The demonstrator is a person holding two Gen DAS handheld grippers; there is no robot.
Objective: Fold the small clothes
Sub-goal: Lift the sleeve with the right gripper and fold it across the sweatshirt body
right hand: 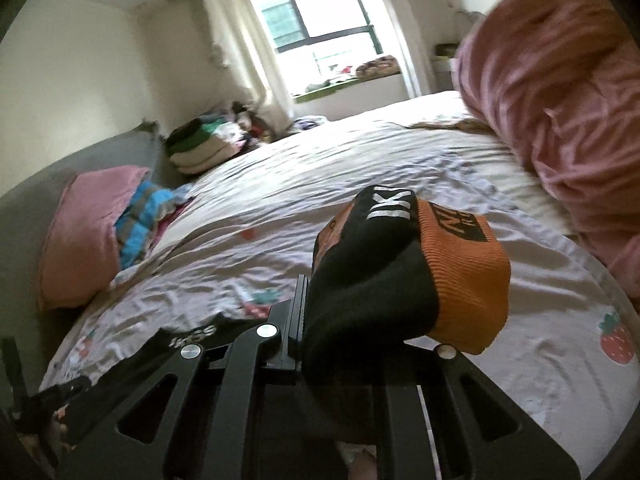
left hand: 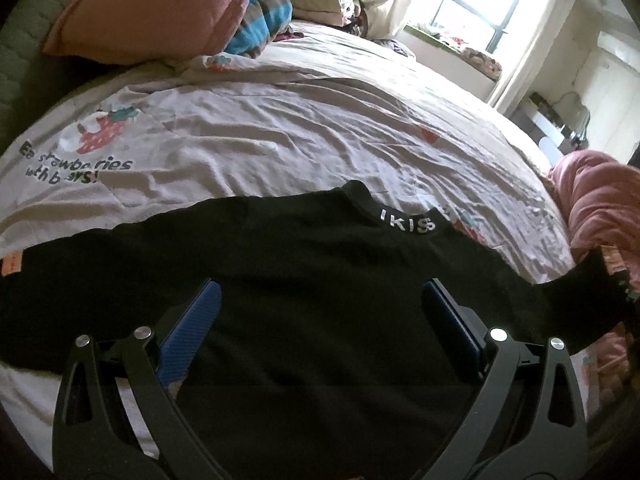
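Observation:
A small black sweater [left hand: 304,248] lies spread flat on the bed sheet [left hand: 280,128], its lettered collar [left hand: 408,220] pointing away from me. My left gripper [left hand: 320,312] is open and hovers over the sweater's body, blue pads on either side, holding nothing. My right gripper [right hand: 320,320] is shut on the sweater's sleeve end [right hand: 376,280], with the orange ribbed cuff [right hand: 464,280] bunched and lifted above the sheet. The rest of the black sweater [right hand: 160,348] trails off to the lower left in the right wrist view.
A pink pillow [left hand: 160,12] and a striped blue blanket [left hand: 264,16] lie at the head of the bed. A pink quilt [right hand: 560,100] is heaped at the right. Folded clothes [right hand: 200,144] are stacked near the window [right hand: 320,12].

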